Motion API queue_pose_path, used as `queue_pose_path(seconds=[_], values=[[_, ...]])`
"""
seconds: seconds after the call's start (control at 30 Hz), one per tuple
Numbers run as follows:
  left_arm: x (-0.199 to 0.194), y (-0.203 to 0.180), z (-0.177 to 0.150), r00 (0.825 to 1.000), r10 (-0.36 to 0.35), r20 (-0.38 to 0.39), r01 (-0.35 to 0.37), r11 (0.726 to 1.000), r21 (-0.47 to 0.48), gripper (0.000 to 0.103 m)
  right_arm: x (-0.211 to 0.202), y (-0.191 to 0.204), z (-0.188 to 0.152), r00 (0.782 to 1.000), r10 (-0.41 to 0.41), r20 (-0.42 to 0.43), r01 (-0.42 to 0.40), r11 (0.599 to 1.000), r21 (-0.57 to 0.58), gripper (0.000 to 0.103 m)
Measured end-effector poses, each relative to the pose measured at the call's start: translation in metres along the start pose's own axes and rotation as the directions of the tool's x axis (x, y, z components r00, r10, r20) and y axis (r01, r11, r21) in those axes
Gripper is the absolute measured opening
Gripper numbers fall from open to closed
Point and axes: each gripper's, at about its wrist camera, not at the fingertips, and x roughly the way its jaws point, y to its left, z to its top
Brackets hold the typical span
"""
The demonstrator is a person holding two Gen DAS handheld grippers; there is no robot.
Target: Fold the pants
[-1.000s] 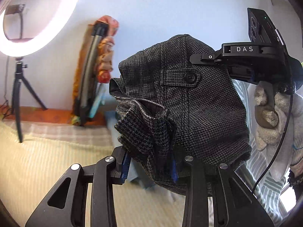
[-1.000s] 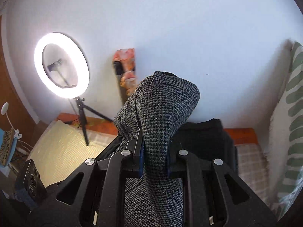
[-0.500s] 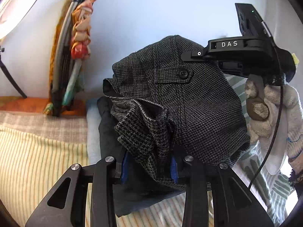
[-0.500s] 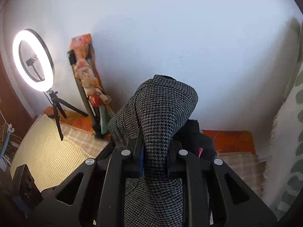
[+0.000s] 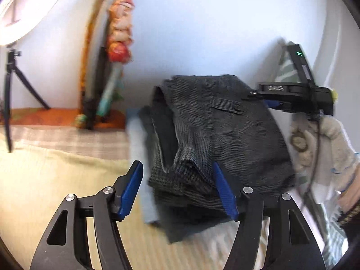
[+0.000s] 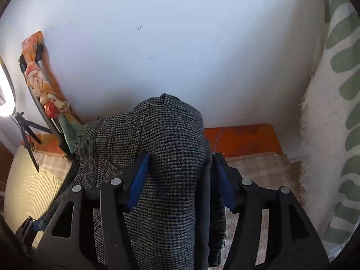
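Progress: the pants [image 5: 220, 139] are lying as a compact folded bundle, set down on top of a stack of other dark folded garments [image 5: 186, 220] on the striped bed cover [image 5: 56, 191], close to the wall. The folding itself is looking essentially complete; what is remaining, by my judgement, is clearing both tongs away and perhaps squaring the bundle on the stack. A loose ridge of cloth is standing up at the near edge.

Left tongs [image 5: 177, 186]: the jaws have just been opening and are now standing apart. The near edge of the pants is sitting between the blue pads [image 5: 131, 186]; the right pad is lying against the cloth, the left pad is clear of it, so nothing is being clamped.

Right tongs [image 6: 180, 180]: the jaws have likewise just been opening. A hump of the pants is lying between the pads and brushing them, but they are no longer pinching it.

Pose: both tongs are pointing downward toward the stack, the right more steeply. In the left view, the right tongs are reaching in at the far corner of the bundle, carried by a gloved hand [image 5: 321, 144].
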Motion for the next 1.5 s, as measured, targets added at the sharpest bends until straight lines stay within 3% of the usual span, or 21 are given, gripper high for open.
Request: queue_pose_path(seconds=[0.17,0.57,0.8,0.9,1.07,1.3,1.5], values=[[-0.006,0.022,-0.001,0.999,0.030,-0.040,-0.033,0.997,-0.071,0.066,-0.002,-0.001,-0.001,0.998,-0.069,-0.009,0.069,0.998,0.012,0.064],[-0.062,0.017,0.004,0.999,0.035,0.020,-0.035,0.999,0.003,0.064,-0.052,0.006,-0.015,0.994,-0.108,0.031,0.106,0.992,0.071,0.065],[-0.090,0.019,0.013,1.000,0.004,0.022,-0.004,1.000,0.031,0.065,-0.092,0.031,-0.046,0.991,-0.121,0.057,0.117,0.991,0.061,0.067],[-0.107,0.019,0.014,1.000,-0.011,0.027,0.010,0.999,0.035,0.069,-0.107,0.045,-0.064,0.986,-0.149,0.081,0.145,0.988,0.048,0.078],[-0.134,0.023,0.010,0.999,-0.011,0.031,0.010,0.999,0.047,0.072,-0.132,0.063,-0.095,0.985,-0.149,0.085,0.142,0.986,0.090,0.079],[-0.167,0.038,-0.004,0.999,-0.001,0.043,-0.002,0.998,0.067,0.079,-0.166,0.107,-0.138,0.975,-0.196,0.106,0.191,0.980,0.054,0.081],[-0.192,0.050,-0.019,1.000,-0.004,0.017,0.002,0.996,0.090,0.079,-0.189,0.133,-0.168,0.977,-0.175,0.118,0.164,0.981,0.101,0.081]])
